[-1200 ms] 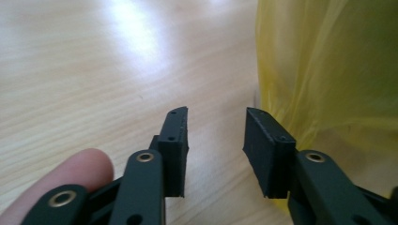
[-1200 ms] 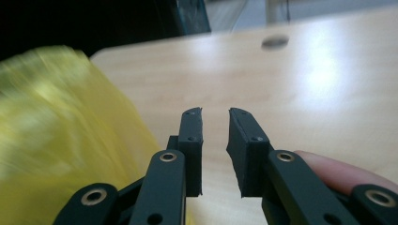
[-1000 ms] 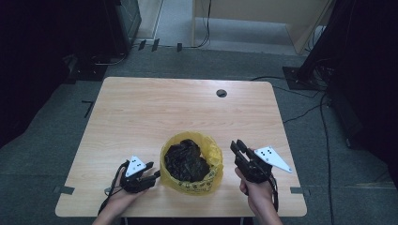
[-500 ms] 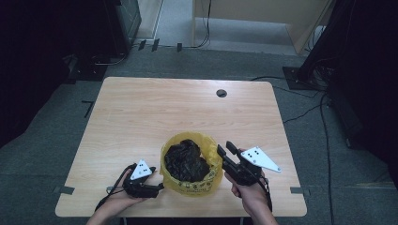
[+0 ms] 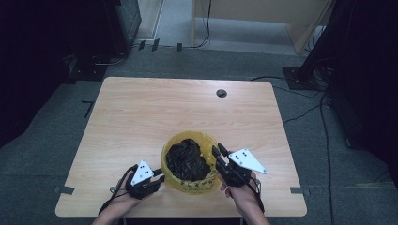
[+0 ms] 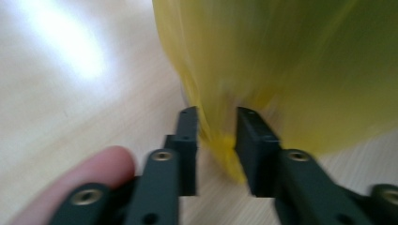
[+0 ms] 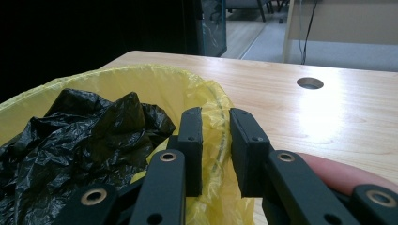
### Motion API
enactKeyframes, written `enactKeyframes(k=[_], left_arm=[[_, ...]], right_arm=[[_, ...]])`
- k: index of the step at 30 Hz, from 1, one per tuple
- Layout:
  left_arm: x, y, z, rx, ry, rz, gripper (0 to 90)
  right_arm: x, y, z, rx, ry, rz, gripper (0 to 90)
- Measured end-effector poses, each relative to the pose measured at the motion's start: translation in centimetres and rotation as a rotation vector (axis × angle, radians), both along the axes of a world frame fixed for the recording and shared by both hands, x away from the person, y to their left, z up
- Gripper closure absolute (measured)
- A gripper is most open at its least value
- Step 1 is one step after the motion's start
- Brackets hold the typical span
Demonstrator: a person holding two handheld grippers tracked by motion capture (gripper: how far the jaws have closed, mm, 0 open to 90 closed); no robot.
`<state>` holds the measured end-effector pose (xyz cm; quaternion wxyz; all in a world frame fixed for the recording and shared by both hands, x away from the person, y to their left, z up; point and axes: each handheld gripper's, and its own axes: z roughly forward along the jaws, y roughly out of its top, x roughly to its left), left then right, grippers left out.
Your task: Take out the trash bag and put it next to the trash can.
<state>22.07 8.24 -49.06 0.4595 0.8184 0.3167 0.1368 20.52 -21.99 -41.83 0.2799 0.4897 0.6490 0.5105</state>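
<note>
— Sitting where, that yellow bag (image 5: 190,159)?

— Near the table's (image 5: 141,112) front edge, black crumpled plastic (image 5: 185,159) inside. The right gripper (image 7: 216,129) has its jaws parted astride the bag's rim; the left gripper (image 6: 216,131), jaws apart, straddles a fold low on its side.

— And around it?

— Pale wood with a cable hole (image 5: 221,93), grey carpet (image 5: 319,140), trailing cables, dark equipment at both sides.

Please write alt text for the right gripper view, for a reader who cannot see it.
The right tool, two black jaws slightly apart, straddles the rim of a bin lined with a thin yellow plastic bag, one jaw inside and one outside. Crumpled black plastic fills the bin at left, and the light wooden table, with a round cable hole, stretches beyond.
</note>
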Motion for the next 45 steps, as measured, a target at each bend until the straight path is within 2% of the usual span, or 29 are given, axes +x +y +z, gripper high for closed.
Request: enactKeyframes(k=[2,3,4,5,6,7,10,13,15,18,21,23,25,27,29,30,32,34,37,40,41,42,44,45], left_arm=[[0.0,0.1,1.3,-0.045,-0.002,0.007,83.2],[0.0,0.1,1.3,-0.045,-0.002,0.007,85.1],[-0.1,0.4,2.9,-0.095,-0.019,0.012,86.8],[-0.1,0.4,2.9,-0.095,-0.019,0.012,88.1],[-0.2,0.6,4.4,-0.149,-0.041,0.011,89.0],[-0.2,0.6,4.4,-0.149,-0.041,0.011,89.5],[-0.6,0.9,6.4,-0.208,-0.082,0.022,90.0],[-1.1,0.6,8.3,-0.237,-0.125,0.030,90.0],[-1.4,0.1,9.7,-0.226,-0.175,0.029,90.0],[-1.1,-0.8,11.4,-0.235,-0.208,0.019,90.0],[-0.4,-2.1,12.5,-0.274,-0.199,0.022,90.0],[-0.3,-3.3,13.0,-0.293,-0.195,0.001,90.0],[-0.5,-4.6,13.1,-0.306,-0.198,-0.040,90.0],[-0.6,-5.6,12.7,-0.327,-0.175,-0.077,90.0],[-0.4,-6.0,12.3,-0.324,-0.182,-0.081,87.9],[-0.1,-5.9,12.2,-0.344,-0.172,-0.074,85.3],[0.3,-5.5,12.1,-0.357,-0.175,-0.049,82.7],[0.7,-4.9,12.0,-0.375,-0.165,-0.021,81.1],[0.8,-3.9,11.9,-0.381,-0.164,0.010,81.0],[0.8,-3.2,11.8,-0.387,-0.157,0.023,80.9],[0.8,-3.0,11.8,-0.388,-0.157,0.029,80.8],[0.8,-2.8,11.7,-0.387,-0.158,0.032,80.7],[0.7,-2.5,11.7,-0.388,-0.157,0.038,80.5],[0.7,-2.3,11.6,-0.384,-0.154,0.044,80.5]], right_arm=[[0.0,0.0,0.0,0.006,0.006,-0.004,76.4],[0.0,0.0,0.0,0.006,0.006,-0.004,76.4],[0.0,0.0,0.0,0.003,0.005,-0.010,76.6],[0.0,0.0,0.0,0.003,0.005,-0.010,76.6],[0.1,0.0,0.0,-0.003,0.006,-0.014,76.9],[0.1,0.0,0.0,-0.003,0.006,-0.014,76.9],[0.2,0.1,0.0,-0.013,0.011,-0.023,77.8],[0.3,0.2,0.0,-0.020,0.014,-0.038,78.9],[0.4,0.4,-0.1,-0.034,0.012,-0.044,79.7],[0.4,0.7,-0.2,-0.046,0.013,-0.051,80.3],[0.6,0.9,-0.3,-0.049,0.017,-0.059,80.3],[0.6,1.2,-0.2,-0.057,0.015,-0.067,80.4],[0.6,1.5,-0.2,-0.062,0.013,-0.078,80.5],[0.7,1.8,-0.2,-0.068,0.011,-0.079,80.5],[0.8,2.0,-0.2,-0.077,0.012,-0.078,80.2],[0.9,2.1,-0.2,-0.086,0.009,-0.077,79.9],[1.2,2.3,-0.2,-0.100,0.006,-0.079,76.7],[1.4,2.1,-0.2,-0.079,0.001,-0.059,63.4],[1.4,0.8,0.3,0.001,-0.013,-0.053,46.3],[1.1,-1.3,0.9,0.071,-0.032,-0.113,43.4],[0.6,-2.8,0.9,0.125,-0.048,-0.204,43.6],[0.5,-3.5,0.6,0.138,-0.041,-0.251,43.7],[0.5,-4.6,-0.8,0.133,0.014,-0.288,43.7],[0.6,-4.9,-1.9,0.105,0.054,-0.281,43.7]])
